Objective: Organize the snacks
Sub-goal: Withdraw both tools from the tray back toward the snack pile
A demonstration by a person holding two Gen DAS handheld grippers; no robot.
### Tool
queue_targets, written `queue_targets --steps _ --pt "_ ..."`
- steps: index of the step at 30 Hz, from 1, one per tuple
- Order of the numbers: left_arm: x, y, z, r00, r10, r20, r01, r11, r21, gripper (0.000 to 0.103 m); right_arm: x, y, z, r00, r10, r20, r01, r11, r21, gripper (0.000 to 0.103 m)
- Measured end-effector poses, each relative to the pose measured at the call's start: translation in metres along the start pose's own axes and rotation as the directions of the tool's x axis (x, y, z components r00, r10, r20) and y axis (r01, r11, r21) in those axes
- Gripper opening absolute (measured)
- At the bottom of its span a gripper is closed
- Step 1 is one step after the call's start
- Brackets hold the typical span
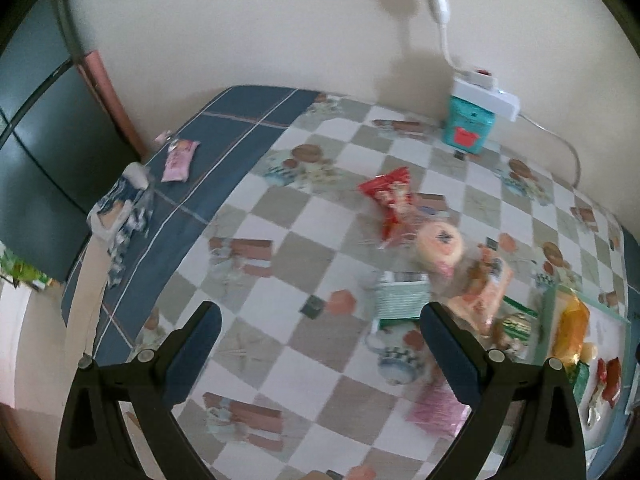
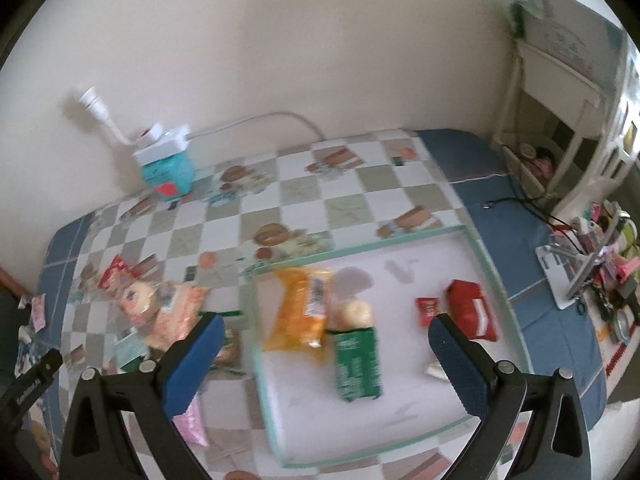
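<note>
While both tools, left and right, hang wide open and empty, we pick one loose snack from the pile and carry it to the tray.

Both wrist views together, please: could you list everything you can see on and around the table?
Tray: one, white with green rim, table's right part.
Orange packet: one, in tray.
Green packet: one, in tray.
Round bun: one, pale, in tray.
Red packets: two, in tray, one large and one small.
Loose snack pile: several, red, peach and green, left of tray.
Pink packet: one, far blue table edge.
Teal box: one, by wall, under white power strip.
Left gripper: open, empty.
Right gripper: open, above tray.
</note>
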State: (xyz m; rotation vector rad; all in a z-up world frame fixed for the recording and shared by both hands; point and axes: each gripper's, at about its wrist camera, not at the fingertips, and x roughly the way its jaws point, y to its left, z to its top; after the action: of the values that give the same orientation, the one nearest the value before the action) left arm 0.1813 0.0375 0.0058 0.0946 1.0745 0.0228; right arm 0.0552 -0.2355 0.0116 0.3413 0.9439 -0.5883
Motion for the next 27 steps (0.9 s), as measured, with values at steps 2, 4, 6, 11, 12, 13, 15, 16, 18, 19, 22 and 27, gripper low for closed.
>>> queue_targets --steps 2,4,6,11,12,13,15,16,18,19,22,27 --pt "0.005 0.012 -0.001 1.000 0.004 -0.012 -0.004 1.000 -0.015 0.100 0.000 0.013 -0.005 1.000 0.016 -0.013 -0.016 1.000 -0.006 0.103" --pt "0.011 0.021 -0.002 1.000 0.009 -0.030 -0.009 1.000 -0.029 0.100 0.002 0.026 -0.010 0.999 0.037 -0.029 -0.037 0.999 -0.014 0.103" --pt "0.018 0.027 -0.003 0.999 0.014 -0.046 -0.016 0.999 -0.033 0.100 0.005 0.040 -0.014 0.998 0.053 -0.045 -0.055 0.998 -0.029 0.103" --pt "0.047 0.032 -0.008 0.993 0.009 -0.117 -0.014 0.999 -0.045 0.100 0.014 0.067 -0.024 0.995 0.062 -0.080 -0.067 0.996 -0.061 0.103" --pt "0.054 0.032 -0.010 0.990 0.004 -0.140 -0.010 0.999 -0.048 0.100 0.017 0.072 -0.026 0.994 0.063 -0.088 -0.068 0.995 -0.066 0.103" --pt "0.062 0.031 -0.012 0.986 0.000 -0.165 -0.009 0.999 -0.051 0.100 0.020 0.076 -0.027 0.993 0.062 -0.096 -0.069 0.995 -0.070 0.103" --pt "0.072 0.029 -0.014 0.982 0.001 -0.187 -0.011 0.998 -0.055 0.100 0.030 0.085 -0.032 0.991 0.055 -0.121 -0.065 0.994 -0.082 0.103" --pt "0.076 0.028 -0.014 0.980 -0.002 -0.198 -0.009 0.998 -0.056 0.100 0.037 0.090 -0.035 0.989 0.052 -0.140 -0.065 0.994 -0.089 0.103" --pt "0.085 0.025 -0.016 0.976 -0.013 -0.217 0.000 0.998 -0.059 0.100 0.053 0.100 -0.043 0.981 0.052 -0.185 -0.071 0.993 -0.099 0.103" --pt "0.090 0.022 -0.017 0.974 -0.016 -0.228 0.003 0.998 -0.058 0.100 0.059 0.103 -0.046 0.978 0.053 -0.203 -0.075 0.992 -0.101 0.103" --pt "0.106 0.017 -0.020 0.963 -0.024 -0.267 0.009 0.998 -0.059 0.100 0.078 0.115 -0.058 0.965 0.053 -0.258 -0.085 0.990 -0.113 0.103" --pt "0.120 0.016 -0.021 0.954 -0.036 -0.298 0.011 0.996 -0.086 0.100 0.099 0.129 -0.072 0.948 0.046 -0.314 -0.089 0.988 -0.124 0.103"
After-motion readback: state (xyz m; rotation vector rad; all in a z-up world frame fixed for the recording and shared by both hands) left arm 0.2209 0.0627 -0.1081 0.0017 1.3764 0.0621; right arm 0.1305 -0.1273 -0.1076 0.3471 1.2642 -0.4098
